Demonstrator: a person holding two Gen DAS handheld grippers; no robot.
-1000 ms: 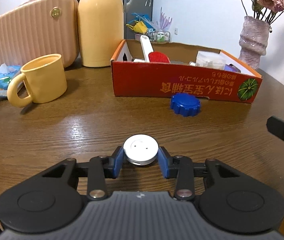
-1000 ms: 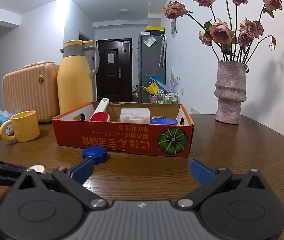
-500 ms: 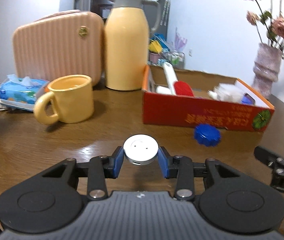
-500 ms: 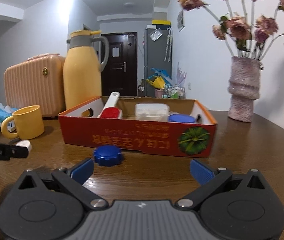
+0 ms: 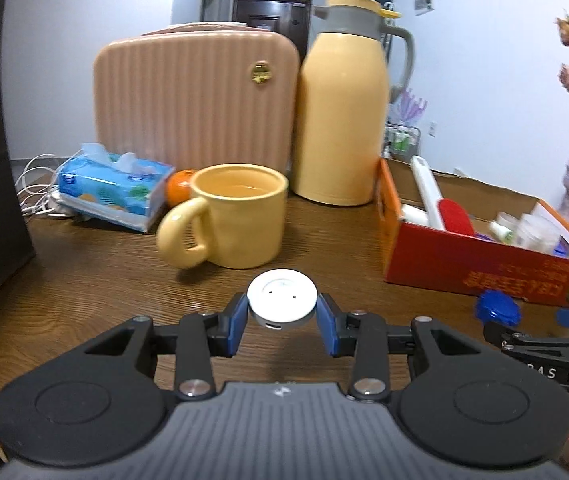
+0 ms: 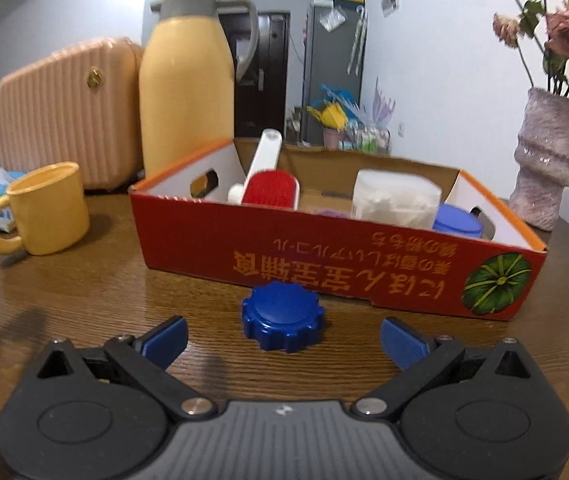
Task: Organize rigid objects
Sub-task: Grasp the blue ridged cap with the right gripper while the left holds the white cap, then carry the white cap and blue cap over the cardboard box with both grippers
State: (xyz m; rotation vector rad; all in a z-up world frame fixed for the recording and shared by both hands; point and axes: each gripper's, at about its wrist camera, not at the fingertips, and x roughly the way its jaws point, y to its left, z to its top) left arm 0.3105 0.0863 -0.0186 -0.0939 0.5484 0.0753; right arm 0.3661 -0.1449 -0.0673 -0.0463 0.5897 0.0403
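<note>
Disc and cap are the two loose pieces left to be dealt with. The white round disc [image 5: 282, 298] is pinched between the blue pads of the left claw [image 5: 282, 320], which is closed on its rim, and it is held clear of the desk [image 5: 84, 280] just in front of the yellow mug [image 5: 240, 216]. The blue scalloped cap [image 6: 283, 322] lies flat on the desk, just in front of the long wall of the red cardboard box [image 6: 324, 264], and is framed between the spread fingers of the right claw [image 6: 283, 338], whose jaws are wide apart with nothing gripped; contact with the cap is not seen. The box already holds a red-and-white brush [image 6: 268, 184], a clear plastic container [image 6: 396, 200] and a blue lid [image 6: 458, 222]. The step in hand is judged to be a double one: the disc is being carried while the cap is being lined up for a grasp. For the next move, the right claw would need to be brought forward and lowered until the pads flank the cap's rim, then closed; the left claw would need to be swung toward the box, which sits to its right, and opened over a free patch. The yellow thermos [image 5: 342, 108] and the ribbed peach case [image 5: 196, 96] stand behind, well apart from both claws.
</note>
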